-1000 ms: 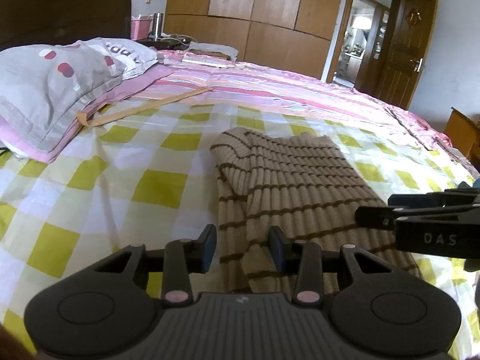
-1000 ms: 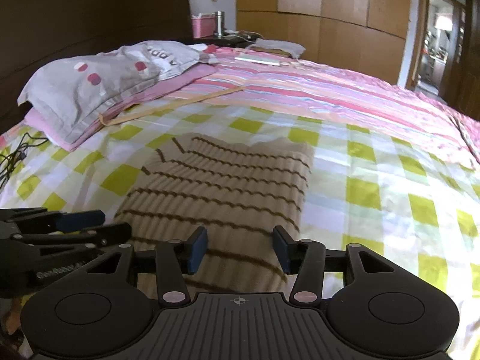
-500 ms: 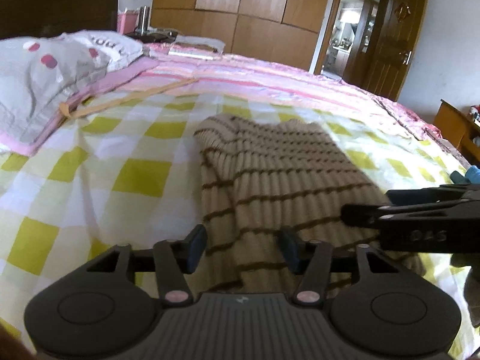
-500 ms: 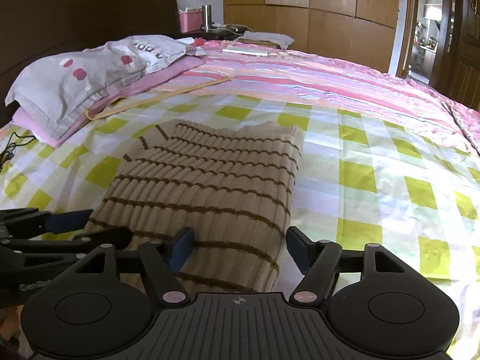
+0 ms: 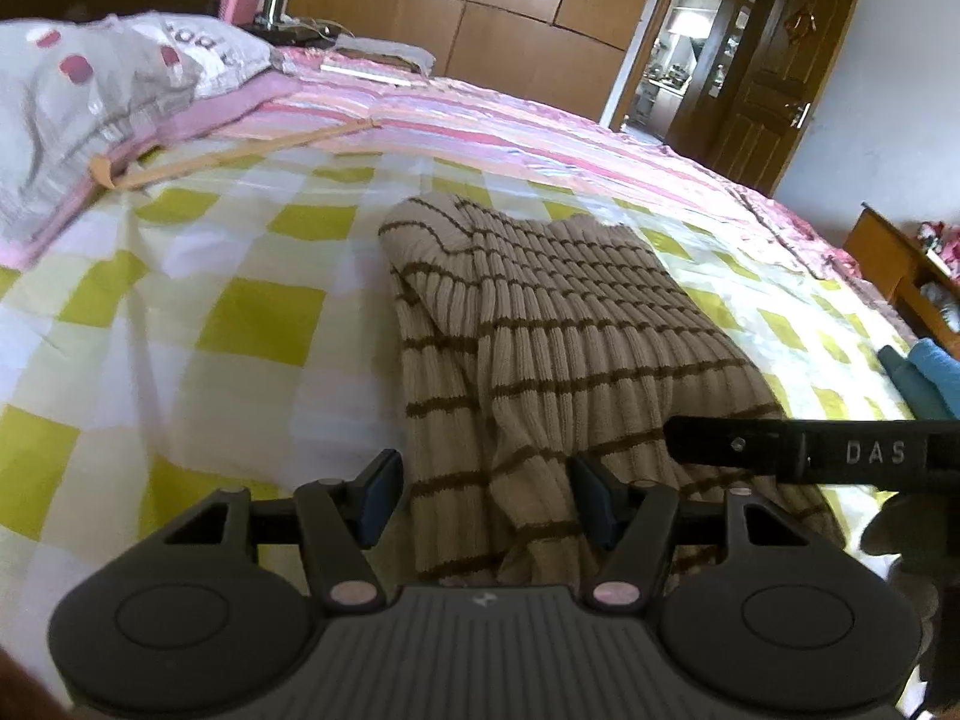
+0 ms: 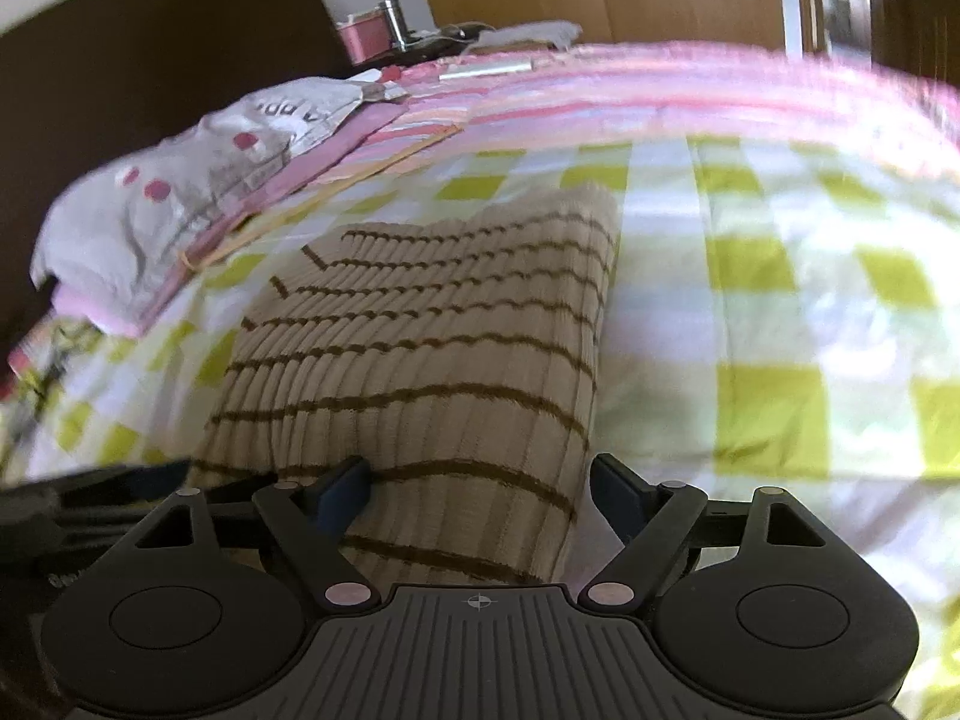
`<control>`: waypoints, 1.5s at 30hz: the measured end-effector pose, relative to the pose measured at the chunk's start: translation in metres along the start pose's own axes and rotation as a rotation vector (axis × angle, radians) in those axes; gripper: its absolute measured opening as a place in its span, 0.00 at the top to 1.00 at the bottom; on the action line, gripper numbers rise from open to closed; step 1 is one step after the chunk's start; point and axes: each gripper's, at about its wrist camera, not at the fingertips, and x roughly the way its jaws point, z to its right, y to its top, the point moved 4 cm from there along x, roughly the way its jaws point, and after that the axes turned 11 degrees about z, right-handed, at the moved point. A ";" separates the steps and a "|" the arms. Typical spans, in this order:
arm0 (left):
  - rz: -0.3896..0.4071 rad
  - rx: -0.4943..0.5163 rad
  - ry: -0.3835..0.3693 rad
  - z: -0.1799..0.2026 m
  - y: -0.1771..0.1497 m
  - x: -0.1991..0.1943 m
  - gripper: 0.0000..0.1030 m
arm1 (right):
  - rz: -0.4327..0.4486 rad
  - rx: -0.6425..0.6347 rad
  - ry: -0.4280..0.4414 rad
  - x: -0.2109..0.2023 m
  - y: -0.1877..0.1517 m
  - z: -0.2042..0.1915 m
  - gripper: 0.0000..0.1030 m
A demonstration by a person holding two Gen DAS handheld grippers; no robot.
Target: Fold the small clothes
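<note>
a beige ribbed sweater (image 5: 558, 336) with thin brown stripes lies folded on the yellow-checked bed sheet (image 5: 198, 324), filling the centre of both wrist views. the left gripper (image 5: 483, 495) and right gripper (image 6: 480, 495) each straddle its near edge low in frame, jaws released. a grey pillow (image 5: 90, 90) sits upper left.

A beige striped sweater (image 5: 558, 336) lies folded lengthwise on the bed (image 5: 252, 324), over its yellow-checked sheet. The left gripper (image 5: 483, 495) hangs low over the sweater's near end, fingers (image 5: 378, 495) spread wide either side. The right gripper (image 5: 798, 450) reaches in from the right edge.
</note>
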 end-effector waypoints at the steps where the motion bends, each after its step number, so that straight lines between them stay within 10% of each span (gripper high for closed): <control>1: -0.004 -0.013 -0.011 -0.001 -0.001 0.001 0.40 | -0.009 0.041 0.016 0.002 -0.001 0.004 0.22; 11: -0.035 0.013 -0.037 0.006 -0.011 -0.014 0.53 | -0.033 0.056 0.038 -0.015 -0.003 -0.003 0.55; 45: -0.052 0.193 0.171 0.038 -0.029 -0.075 0.51 | 0.009 -0.131 -0.057 -0.091 -0.037 -0.023 0.52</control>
